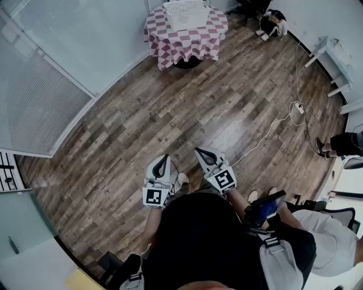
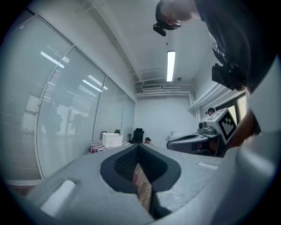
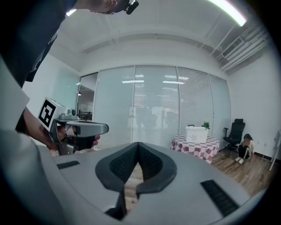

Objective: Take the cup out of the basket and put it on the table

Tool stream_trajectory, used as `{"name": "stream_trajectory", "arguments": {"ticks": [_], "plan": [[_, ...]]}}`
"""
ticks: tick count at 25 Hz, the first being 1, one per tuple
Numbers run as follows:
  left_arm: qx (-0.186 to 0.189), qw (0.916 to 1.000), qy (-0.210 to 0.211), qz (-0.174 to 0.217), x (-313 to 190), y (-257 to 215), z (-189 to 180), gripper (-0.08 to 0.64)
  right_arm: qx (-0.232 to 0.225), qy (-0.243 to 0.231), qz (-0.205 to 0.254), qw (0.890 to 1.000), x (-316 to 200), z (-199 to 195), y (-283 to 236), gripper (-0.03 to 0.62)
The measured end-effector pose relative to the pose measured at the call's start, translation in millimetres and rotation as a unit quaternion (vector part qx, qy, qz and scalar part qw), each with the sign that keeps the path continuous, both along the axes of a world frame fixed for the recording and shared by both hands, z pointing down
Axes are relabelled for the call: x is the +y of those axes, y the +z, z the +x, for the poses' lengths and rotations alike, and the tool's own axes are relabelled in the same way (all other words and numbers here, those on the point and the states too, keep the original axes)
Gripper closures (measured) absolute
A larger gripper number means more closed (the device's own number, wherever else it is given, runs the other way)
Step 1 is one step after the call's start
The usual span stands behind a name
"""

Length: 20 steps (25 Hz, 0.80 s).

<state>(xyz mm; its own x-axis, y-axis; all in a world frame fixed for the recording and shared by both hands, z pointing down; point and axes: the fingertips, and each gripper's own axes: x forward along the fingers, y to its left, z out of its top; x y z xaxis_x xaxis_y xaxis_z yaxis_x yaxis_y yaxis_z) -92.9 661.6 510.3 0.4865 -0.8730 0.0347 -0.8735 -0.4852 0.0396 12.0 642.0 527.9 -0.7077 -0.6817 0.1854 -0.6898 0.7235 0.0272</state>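
The white basket (image 1: 186,12) stands on a round table with a red-and-white checked cloth (image 1: 184,41) at the far end of the room. It shows small in the left gripper view (image 2: 112,139) and in the right gripper view (image 3: 196,134). No cup is visible; the basket's inside is hidden. My left gripper (image 1: 165,157) and right gripper (image 1: 199,150) are held side by side close to my body, far from the table, over the wooden floor. Each points toward the table. Both pairs of jaws meet at the tips with nothing between them (image 2: 138,145) (image 3: 138,145).
A glass wall with blinds (image 1: 39,107) runs along the left. A white cable (image 1: 272,126) trails across the floor at right. A person sits on the floor by the far wall (image 1: 274,22) near an office chair. White desks (image 1: 334,56) and another person's leg (image 1: 339,144) are at the right.
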Motion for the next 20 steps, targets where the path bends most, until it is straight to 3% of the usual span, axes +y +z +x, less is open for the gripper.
{"name": "stream_trajectory", "arguments": {"ticks": [8,20], "plan": [[-0.003,0.9997,0.003,0.024,-14.5,-5.7,10.4,0.555,-0.012,0.001,0.013,1.000,-12.6,9.0,-5.0,0.581],[-0.004,0.9998,0.005,0.016,-10.6,1.3,6.8,0.555,-0.021,-0.009,0.021,1.000,-9.3,1.1,-11.2,0.581]]}}
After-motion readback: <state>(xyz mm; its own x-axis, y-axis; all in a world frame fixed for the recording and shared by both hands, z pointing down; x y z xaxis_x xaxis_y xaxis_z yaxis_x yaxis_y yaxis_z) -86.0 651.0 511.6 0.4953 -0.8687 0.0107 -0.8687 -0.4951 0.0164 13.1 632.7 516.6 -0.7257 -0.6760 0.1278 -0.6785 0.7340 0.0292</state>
